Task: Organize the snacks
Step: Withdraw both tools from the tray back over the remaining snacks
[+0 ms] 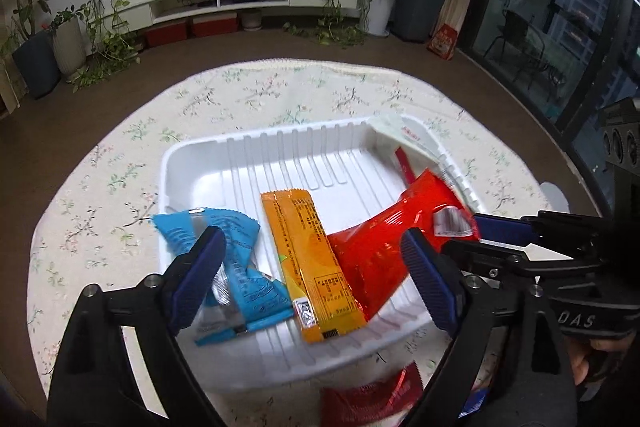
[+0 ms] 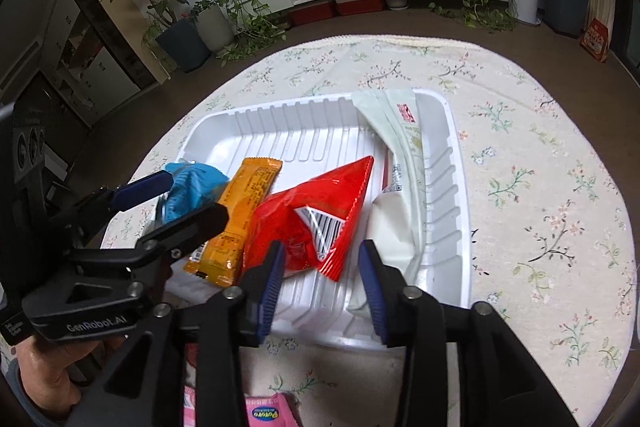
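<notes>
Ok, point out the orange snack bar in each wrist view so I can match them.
Left wrist view: the orange snack bar lies centre-low in the white tray, between blue and red packets.
Right wrist view: the same bar lies left of centre.
Shared landmark: the red packet beside it.

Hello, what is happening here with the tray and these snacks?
A person is sorting snack packets into a white tray on a flowered tablecloth, with a hand-held gripper in each hand. The tray holds a blue packet, an orange packet, a red packet and a pale packet. The left hand-held gripper and the right hand-held gripper are both open above the tray, gripping nothing. More packets lie on the cloth nearby.
</notes>
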Tool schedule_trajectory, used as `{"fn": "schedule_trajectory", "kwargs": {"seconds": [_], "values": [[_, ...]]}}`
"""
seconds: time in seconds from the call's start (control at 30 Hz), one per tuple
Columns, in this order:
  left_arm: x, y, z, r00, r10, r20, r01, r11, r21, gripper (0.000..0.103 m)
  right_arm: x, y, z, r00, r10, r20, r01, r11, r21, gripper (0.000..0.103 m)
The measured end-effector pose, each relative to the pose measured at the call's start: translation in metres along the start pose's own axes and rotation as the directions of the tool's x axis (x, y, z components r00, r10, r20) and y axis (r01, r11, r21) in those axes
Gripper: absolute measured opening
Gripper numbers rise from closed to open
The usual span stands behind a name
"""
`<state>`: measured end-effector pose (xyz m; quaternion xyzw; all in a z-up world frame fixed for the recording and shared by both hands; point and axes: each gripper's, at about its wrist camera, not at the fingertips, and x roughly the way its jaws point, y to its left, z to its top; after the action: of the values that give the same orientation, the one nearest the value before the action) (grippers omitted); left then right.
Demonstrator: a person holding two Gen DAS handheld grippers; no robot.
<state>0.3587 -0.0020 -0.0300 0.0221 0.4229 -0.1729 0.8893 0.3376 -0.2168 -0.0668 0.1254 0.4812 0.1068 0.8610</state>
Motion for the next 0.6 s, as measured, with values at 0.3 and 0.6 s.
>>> {"fn": "schedule_trajectory", "kwargs": {"seconds": [0.3,0.6], "values": [[-0.121,0.007,-0.024,0.975,0.002,0.223,-0.012,0.999,0.042,0.103,-0.094,-0.004,-0.017,0.975,0.134,0.176,-0.134,0.991,-0.013,0.076],[-0.216,0.02,-0.137,0.988,0.013,0.155,-0.009,1.0,-0.027,0.103,-0.189,-0.016,-0.117,0.911,0.223,0.348,-0.238,0.971,-0.002,0.1]]}}
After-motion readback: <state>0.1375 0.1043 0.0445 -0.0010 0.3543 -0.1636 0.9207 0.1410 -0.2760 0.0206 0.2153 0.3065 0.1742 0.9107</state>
